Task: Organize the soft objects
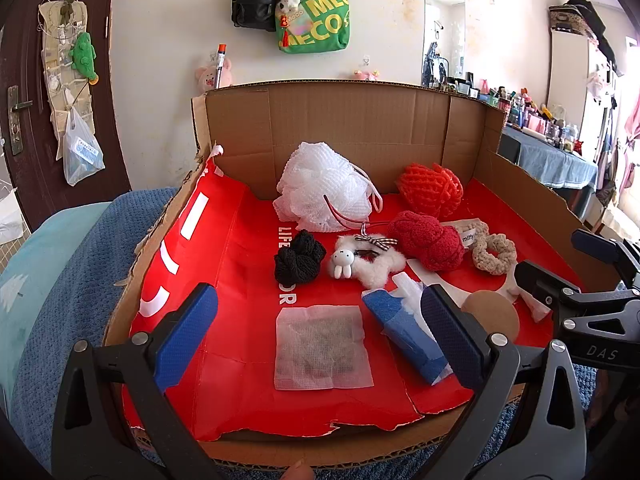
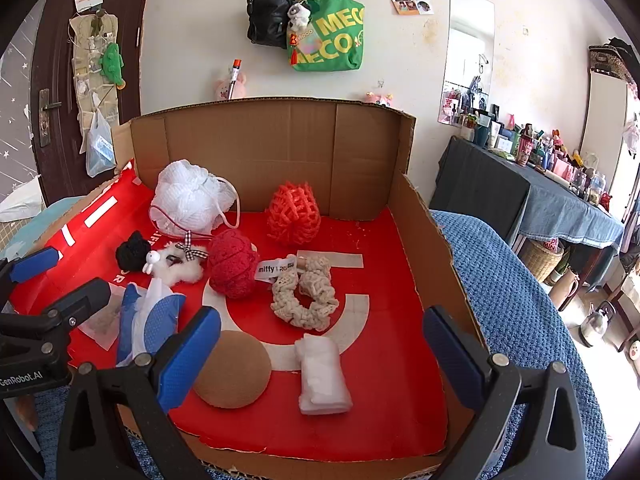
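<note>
A cardboard box (image 1: 360,120) lined with red paper holds soft things. In the left wrist view: a white mesh pouf (image 1: 324,188), an orange net ball (image 1: 430,188), a red yarn ball (image 1: 426,240), a black scrunchie (image 1: 298,262), a white fluffy clip with a rabbit (image 1: 364,262), a beige scrunchie (image 1: 494,254), a gauze sachet (image 1: 322,346) and a blue tissue pack (image 1: 408,336). My left gripper (image 1: 320,332) is open above the sachet. In the right wrist view my right gripper (image 2: 320,350) is open over a white folded pad (image 2: 322,374) and a round tan sponge (image 2: 232,368).
The box rests on a blue towel (image 2: 520,300). Bags hang on the wall behind (image 1: 312,4). A cluttered table with a blue cloth (image 2: 552,196) stands at the right. A dark door (image 1: 48,80) is at the left.
</note>
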`<state>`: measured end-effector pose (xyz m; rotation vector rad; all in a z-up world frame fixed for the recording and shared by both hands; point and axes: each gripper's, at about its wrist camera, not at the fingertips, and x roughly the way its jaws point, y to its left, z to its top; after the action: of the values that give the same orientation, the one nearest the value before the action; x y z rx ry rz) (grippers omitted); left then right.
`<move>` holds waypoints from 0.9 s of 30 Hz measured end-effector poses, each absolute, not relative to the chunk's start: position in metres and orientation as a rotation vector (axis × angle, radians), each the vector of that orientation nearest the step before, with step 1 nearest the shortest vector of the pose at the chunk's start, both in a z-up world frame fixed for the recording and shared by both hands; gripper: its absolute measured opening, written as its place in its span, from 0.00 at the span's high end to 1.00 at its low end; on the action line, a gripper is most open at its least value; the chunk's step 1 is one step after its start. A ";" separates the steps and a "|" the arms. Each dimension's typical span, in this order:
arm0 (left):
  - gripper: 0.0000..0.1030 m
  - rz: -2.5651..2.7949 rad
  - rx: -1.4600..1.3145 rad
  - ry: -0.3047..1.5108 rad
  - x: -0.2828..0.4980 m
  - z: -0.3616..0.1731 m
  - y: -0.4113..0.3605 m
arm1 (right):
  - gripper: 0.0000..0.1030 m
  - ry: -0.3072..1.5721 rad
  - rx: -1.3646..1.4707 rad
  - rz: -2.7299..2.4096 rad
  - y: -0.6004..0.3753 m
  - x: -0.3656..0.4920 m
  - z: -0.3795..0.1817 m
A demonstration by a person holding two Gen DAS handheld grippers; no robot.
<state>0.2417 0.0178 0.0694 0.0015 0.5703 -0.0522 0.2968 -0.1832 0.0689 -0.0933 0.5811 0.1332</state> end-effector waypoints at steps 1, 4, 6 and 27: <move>0.00 -0.052 0.002 0.571 0.242 0.069 0.018 | 0.00 0.581 -0.094 0.132 -0.184 0.297 0.069; 0.00 -0.052 0.001 0.571 0.242 0.069 0.018 | 0.00 0.581 -0.094 0.132 -0.184 0.297 0.068; 0.00 -0.052 0.002 0.571 0.242 0.070 0.018 | 0.00 0.581 -0.094 0.132 -0.184 0.297 0.069; 0.00 -0.051 -0.003 0.580 0.241 0.067 0.018 | 0.00 0.582 -0.097 0.132 -0.184 0.297 0.069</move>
<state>0.2411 0.0178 0.0668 -0.0027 0.5795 -0.0515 0.2967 -0.1841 0.0687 -0.0967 0.5824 0.1318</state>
